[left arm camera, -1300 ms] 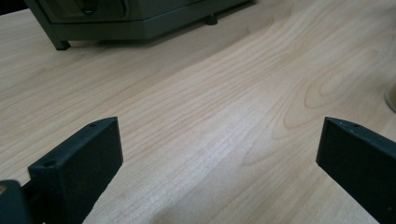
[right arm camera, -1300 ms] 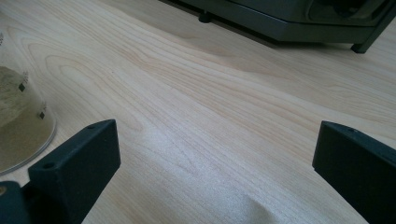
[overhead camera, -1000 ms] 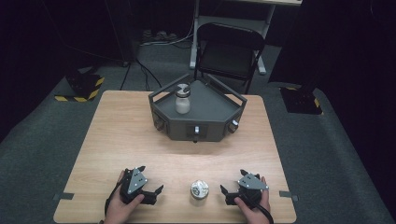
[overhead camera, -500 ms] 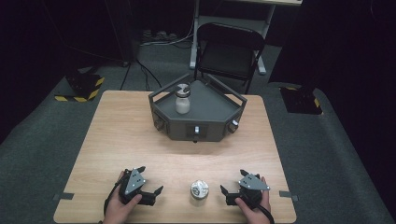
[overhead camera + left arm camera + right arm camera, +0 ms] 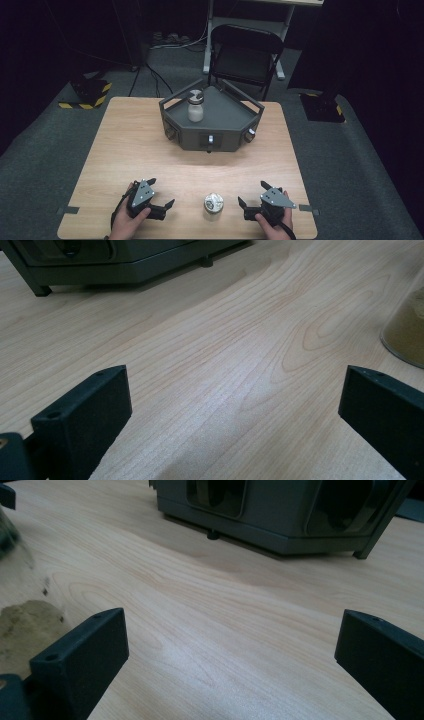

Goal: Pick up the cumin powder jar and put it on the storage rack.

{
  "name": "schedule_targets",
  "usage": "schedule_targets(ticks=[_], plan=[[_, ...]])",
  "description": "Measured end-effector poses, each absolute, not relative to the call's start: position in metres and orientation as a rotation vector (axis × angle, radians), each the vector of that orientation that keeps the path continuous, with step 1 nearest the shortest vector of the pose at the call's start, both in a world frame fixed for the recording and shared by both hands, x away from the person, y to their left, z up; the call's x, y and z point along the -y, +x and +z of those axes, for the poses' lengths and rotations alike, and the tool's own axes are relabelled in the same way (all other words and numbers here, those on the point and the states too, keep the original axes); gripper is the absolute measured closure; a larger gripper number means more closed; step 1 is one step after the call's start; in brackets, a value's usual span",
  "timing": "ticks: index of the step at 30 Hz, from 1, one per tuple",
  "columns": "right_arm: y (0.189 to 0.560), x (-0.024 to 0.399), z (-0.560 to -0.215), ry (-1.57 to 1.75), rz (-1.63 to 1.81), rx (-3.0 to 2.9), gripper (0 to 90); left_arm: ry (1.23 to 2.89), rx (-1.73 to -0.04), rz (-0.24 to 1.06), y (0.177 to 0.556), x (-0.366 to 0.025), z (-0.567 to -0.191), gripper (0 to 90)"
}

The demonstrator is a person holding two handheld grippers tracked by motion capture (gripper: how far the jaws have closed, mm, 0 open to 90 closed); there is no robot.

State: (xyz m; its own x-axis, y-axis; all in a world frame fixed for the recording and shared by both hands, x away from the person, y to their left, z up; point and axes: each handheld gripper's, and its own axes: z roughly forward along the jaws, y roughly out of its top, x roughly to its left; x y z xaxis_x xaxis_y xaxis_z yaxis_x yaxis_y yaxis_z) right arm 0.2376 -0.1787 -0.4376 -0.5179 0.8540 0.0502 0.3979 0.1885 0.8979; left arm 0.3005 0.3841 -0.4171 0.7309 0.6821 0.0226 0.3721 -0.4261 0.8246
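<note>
A small glass jar (image 5: 213, 203) with a metal lid stands near the table's front edge, between the two grippers. Its base shows at the right edge of the left gripper view as the jar (image 5: 406, 330), and at the left edge of the right gripper view as the jar (image 5: 20, 605). My left gripper (image 5: 161, 196) rests on the wood left of it, jaws wide apart with nothing between them. My right gripper (image 5: 254, 194) rests right of it, equally open. A second jar (image 5: 195, 107) with pale contents stands on the grey angular stand (image 5: 225, 122) at the table's far middle.
The stand (image 5: 115, 265) (image 5: 280, 515) has knobs on its front faces and low rails around its top. Bare wooden table (image 5: 125, 145) lies between stand and grippers. A black folding chair (image 5: 245, 55) stands behind the table; yellow-striped floor blocks sit at either side.
</note>
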Motion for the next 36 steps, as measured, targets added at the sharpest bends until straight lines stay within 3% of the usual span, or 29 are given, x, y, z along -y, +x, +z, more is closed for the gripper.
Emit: schedule_targets(ticks=[18, 36], plan=[[0.217, 0.175, -0.415, 1.076, 1.437, -1.949, 0.3, 2.068, -0.77, 0.446, 0.299, -0.385, -0.417, 0.9], [0.218, 0.159, -0.415, 0.992, 1.566, -2.022, 0.3, 2.078, -0.766, 0.451, 0.298, -0.384, -0.416, 0.9]])
